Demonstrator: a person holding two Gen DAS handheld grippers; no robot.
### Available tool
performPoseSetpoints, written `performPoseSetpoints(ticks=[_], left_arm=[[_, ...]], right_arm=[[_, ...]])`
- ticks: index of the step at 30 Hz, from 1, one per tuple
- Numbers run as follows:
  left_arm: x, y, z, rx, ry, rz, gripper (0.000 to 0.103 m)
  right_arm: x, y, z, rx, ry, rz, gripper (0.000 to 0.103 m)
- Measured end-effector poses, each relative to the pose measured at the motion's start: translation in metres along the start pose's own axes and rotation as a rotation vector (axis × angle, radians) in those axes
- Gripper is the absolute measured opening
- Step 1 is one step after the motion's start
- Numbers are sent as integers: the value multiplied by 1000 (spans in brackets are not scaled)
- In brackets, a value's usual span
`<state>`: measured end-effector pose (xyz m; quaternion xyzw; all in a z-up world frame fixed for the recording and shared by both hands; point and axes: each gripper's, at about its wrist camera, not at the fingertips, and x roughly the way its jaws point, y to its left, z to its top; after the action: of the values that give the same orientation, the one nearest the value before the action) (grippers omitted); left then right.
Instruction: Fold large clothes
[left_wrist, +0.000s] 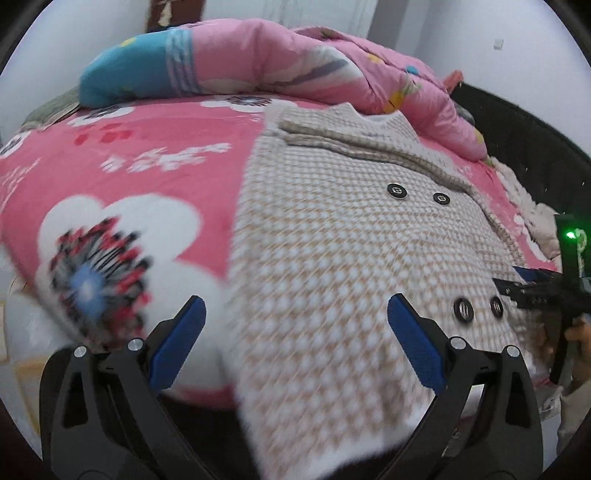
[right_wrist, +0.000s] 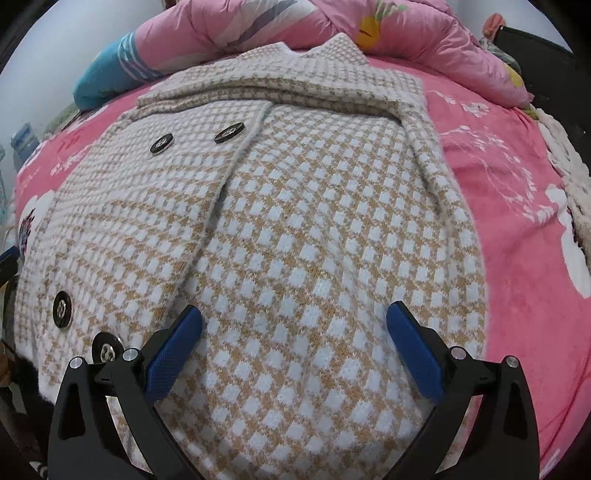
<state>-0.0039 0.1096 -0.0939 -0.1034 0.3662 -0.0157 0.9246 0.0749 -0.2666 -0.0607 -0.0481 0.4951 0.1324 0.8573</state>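
A large tan-and-white checked knit coat (left_wrist: 332, 236) (right_wrist: 295, 221) with dark round buttons (left_wrist: 397, 191) lies flat on a pink flowered bedspread (left_wrist: 129, 162) (right_wrist: 517, 221). Its sleeves are folded in across the upper part. My left gripper (left_wrist: 295, 314) is open above the coat's near left edge, with nothing between its blue pads (left_wrist: 177, 343). My right gripper (right_wrist: 295, 317) is open above the coat's lower hem, also empty. The right gripper (left_wrist: 532, 288) also shows at the right edge of the left wrist view.
A rolled pink and blue quilt (left_wrist: 258, 62) (right_wrist: 332, 33) lies along the far side of the bed behind the coat. A dark headboard or frame (left_wrist: 517, 140) runs down the right. A white fluffy cloth (right_wrist: 576, 192) sits at the bed's right edge.
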Motion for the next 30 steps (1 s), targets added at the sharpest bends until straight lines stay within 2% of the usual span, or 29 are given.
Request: performPoseSetpoints(ticks=[3,6,11,15,18,21,22,23,26,30], left_arm=[[-16,16,-16,-61,-6,-20,95],[-20,24,-29,-128,6,-74,82],[-3,33,-41,-219,80,-127,57],[15,35,-42,-243,134,-165,52],[35,36,-40,-265,199,-156,50],[39,35,-36,-280,208,-156,48],[38,33,-35,-278,207,-159,44],[35,30,-35,-277,201,-171,40],[25,23,-35,-268,175,-233,40],[37,21,-38,-289,227,-191,40]], right_arm=[[-1,-3,-1,-10,-1,10,97],[-2,-4,-3,-26,4,11,97],[-3,-1,-3,-32,12,9,97],[-3,-2,-2,-32,-10,8,97],[-3,-2,-3,-28,-12,11,97],[-3,-2,-5,-26,-14,13,97],[-3,-3,-5,-27,-15,14,97],[-3,-3,-5,-26,-14,14,97],[-3,-3,-7,-27,-18,20,97],[-3,-4,-7,-19,-22,26,97]])
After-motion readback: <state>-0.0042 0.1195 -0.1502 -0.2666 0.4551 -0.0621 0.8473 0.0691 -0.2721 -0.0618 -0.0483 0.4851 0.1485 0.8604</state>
